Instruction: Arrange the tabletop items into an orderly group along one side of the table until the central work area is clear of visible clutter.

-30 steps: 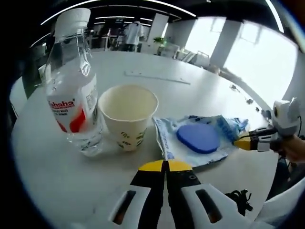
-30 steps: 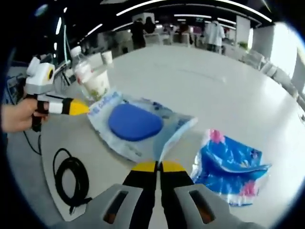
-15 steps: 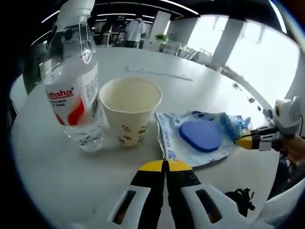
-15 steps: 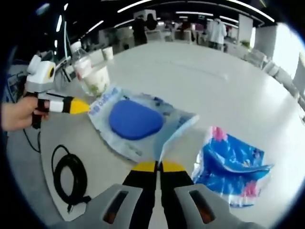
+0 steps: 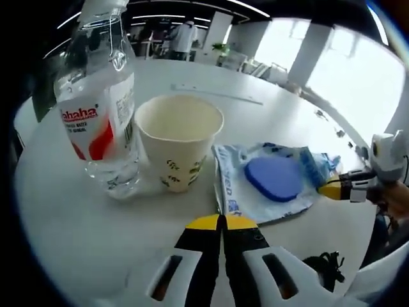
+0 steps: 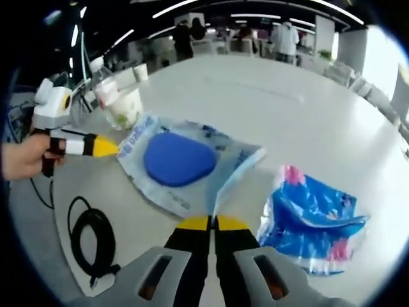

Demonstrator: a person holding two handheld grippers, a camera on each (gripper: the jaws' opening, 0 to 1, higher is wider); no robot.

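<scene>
Both grippers' jaws pressed together — right gripper [image 6: 206,222] pinching clear bag [image 6: 192,160] by its corner, left gripper [image 5: 222,221] empty. Slide bag low toward paper cup [image 5: 179,148] and water bottle [image 5: 102,105] near table [image 6: 307,121] edge — avoid toppling cup. Fetch blue wrapper [image 6: 313,217] afterwards.

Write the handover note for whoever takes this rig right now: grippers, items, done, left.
Left gripper: shut, empty, just short of the clear bag with the blue pad.
Right gripper: shut on that bag's corner.
Water bottle and paper cup stand side by side, the bag next to the cup.
Blue patterned packet lies apart, right of the bag.
Black cable lies near the table edge.
Done: bottle, cup and bag grouped.
Left: bring the packet over, perhaps the cable too.
</scene>
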